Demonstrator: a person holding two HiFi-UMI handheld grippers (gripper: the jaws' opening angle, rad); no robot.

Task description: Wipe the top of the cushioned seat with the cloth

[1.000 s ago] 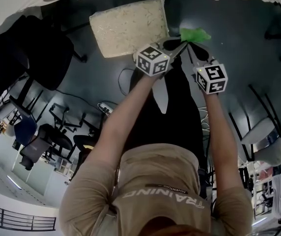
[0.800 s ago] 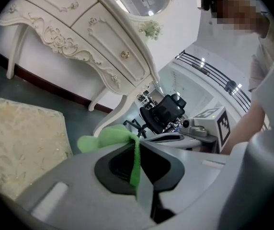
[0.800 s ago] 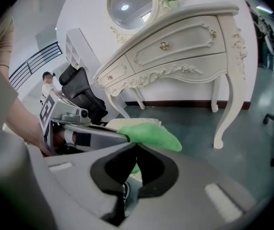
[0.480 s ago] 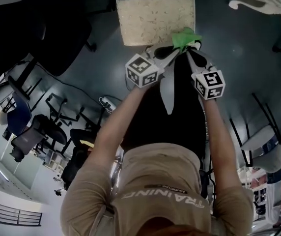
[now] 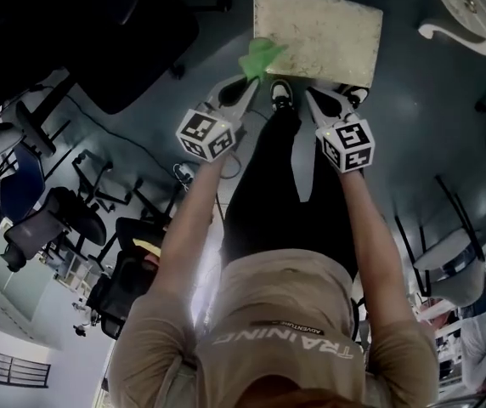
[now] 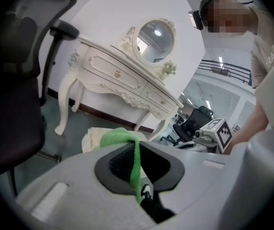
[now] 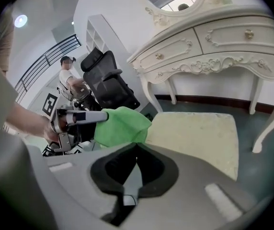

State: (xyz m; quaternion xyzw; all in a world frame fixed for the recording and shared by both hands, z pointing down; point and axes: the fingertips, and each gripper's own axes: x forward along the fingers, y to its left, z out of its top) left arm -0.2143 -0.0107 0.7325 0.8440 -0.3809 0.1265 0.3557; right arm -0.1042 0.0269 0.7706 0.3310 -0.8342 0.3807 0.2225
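The cushioned seat [image 5: 328, 32] is a pale, speckled square pad low on the dark floor, just ahead of the person's shoes. A green cloth [image 5: 260, 58] hangs over its near left corner, pinched in my left gripper [image 5: 250, 83], which is shut on it. In the left gripper view the cloth [image 6: 120, 138] runs down between the closed jaws of that gripper [image 6: 136, 152]. My right gripper [image 5: 309, 96] is at the seat's near edge, shut on nothing. In the right gripper view its jaws meet [image 7: 136, 147] just before the cloth [image 7: 122, 126] and the seat [image 7: 194, 133].
A white carved dressing table [image 7: 209, 37] with an oval mirror [image 6: 154, 42] stands behind the seat. A black office chair [image 5: 132, 32] stands left of the seat, close to the left gripper. More chairs [image 7: 108, 85] and a person [image 7: 70, 80] are farther back.
The two grippers, close together a second ago with the cloth at their tips, have spread apart. The cloth went left with the left gripper to the seat's corner.
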